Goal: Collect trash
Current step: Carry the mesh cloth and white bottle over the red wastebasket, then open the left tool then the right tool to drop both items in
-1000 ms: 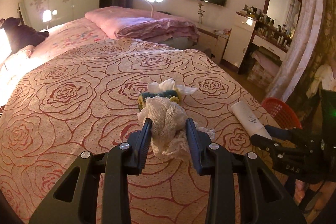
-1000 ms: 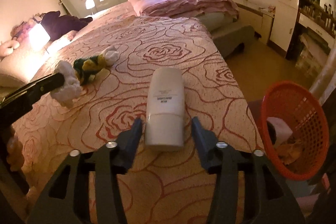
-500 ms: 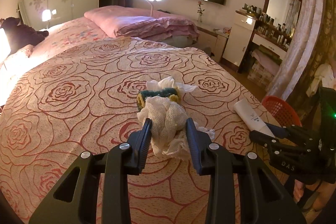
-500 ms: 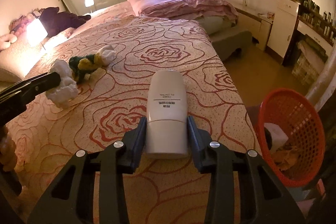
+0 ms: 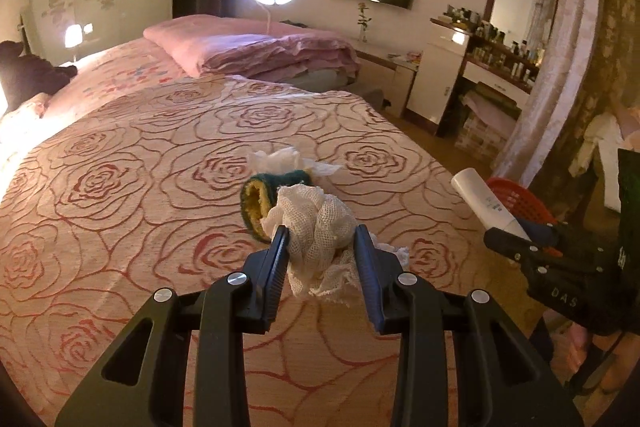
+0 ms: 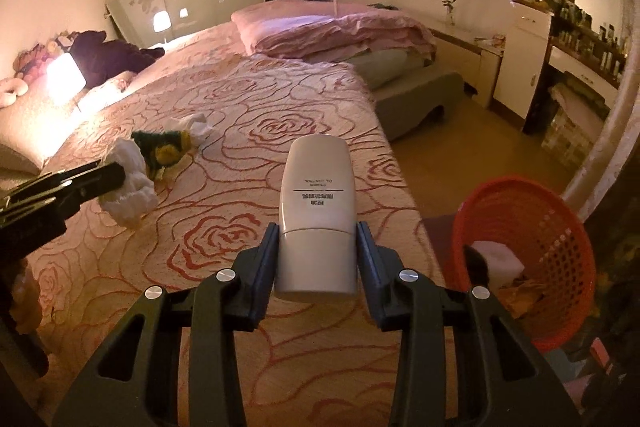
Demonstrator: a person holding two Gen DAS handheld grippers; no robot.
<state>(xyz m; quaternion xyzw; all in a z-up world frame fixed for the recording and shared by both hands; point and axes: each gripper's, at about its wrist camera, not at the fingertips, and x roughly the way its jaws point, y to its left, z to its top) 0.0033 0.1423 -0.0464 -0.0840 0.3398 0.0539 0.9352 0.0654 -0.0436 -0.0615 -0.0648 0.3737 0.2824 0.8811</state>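
My left gripper (image 5: 322, 241) is shut on a wad of white gauze cloth (image 5: 316, 227) and holds it above the rose-patterned bedspread (image 5: 140, 187). Just beyond it lie a green and yellow sponge (image 5: 260, 201) and a crumpled white tissue (image 5: 280, 159). My right gripper (image 6: 316, 239) is shut on a white tube bottle (image 6: 316, 203), lifted off the bed, cap end between the jaws. The bottle also shows in the left wrist view (image 5: 484, 203). The red mesh basket (image 6: 532, 227) stands on the floor right of the bed and holds some trash.
A folded pink quilt (image 5: 256, 51) lies at the far end of the bed. A dark plush toy (image 6: 112, 55) and a bright lamp (image 6: 64, 79) are at the left. A dresser with bottles (image 5: 488, 67) and a curtain (image 5: 540, 99) stand at the right.
My right gripper closed on the white bottle and lifted it off the bed. My left gripper raised the gauze cloth slightly, still shut on it.
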